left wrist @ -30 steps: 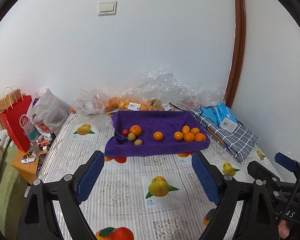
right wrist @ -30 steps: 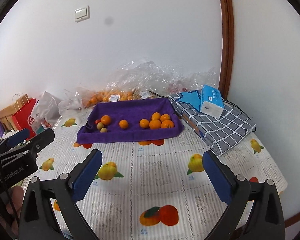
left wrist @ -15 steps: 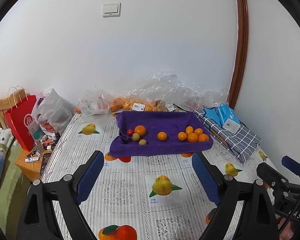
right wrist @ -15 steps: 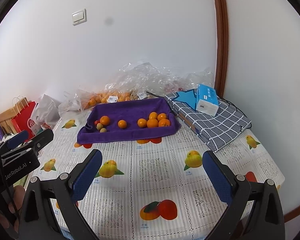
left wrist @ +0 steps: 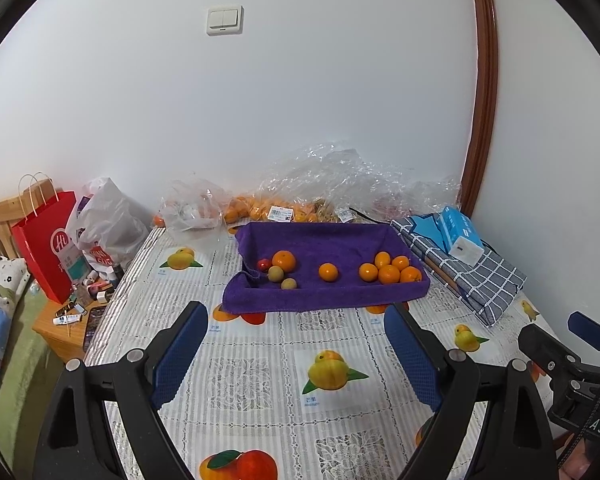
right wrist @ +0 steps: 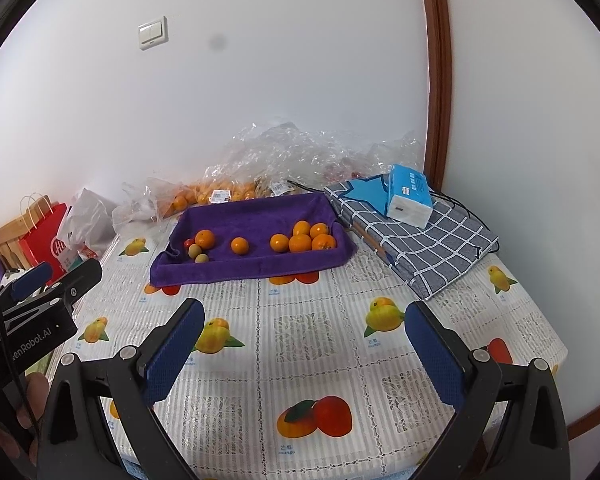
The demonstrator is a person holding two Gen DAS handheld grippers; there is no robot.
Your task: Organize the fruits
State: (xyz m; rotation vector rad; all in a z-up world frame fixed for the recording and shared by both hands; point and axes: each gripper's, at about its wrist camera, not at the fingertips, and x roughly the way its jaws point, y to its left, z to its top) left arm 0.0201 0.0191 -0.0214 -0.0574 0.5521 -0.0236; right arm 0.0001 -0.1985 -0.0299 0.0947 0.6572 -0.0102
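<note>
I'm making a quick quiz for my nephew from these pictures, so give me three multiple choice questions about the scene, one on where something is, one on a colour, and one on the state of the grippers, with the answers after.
1. Where does the blue tissue pack lie?
A. on the checked folded cloth
B. in the purple tray
C. inside the red paper bag

2. What colour is the cloth-lined tray that holds the fruit?
A. green
B. purple
C. white

3. How do the left gripper and right gripper stand?
A. both shut on an orange
B. one open, one shut
C. both open and holding nothing

Answers:
1. A, the pack rests on the checked folded cloth to the right of the tray.
2. B, its lining is purple in both views.
3. C, the blue pads sit wide apart with only tablecloth between them.
</note>
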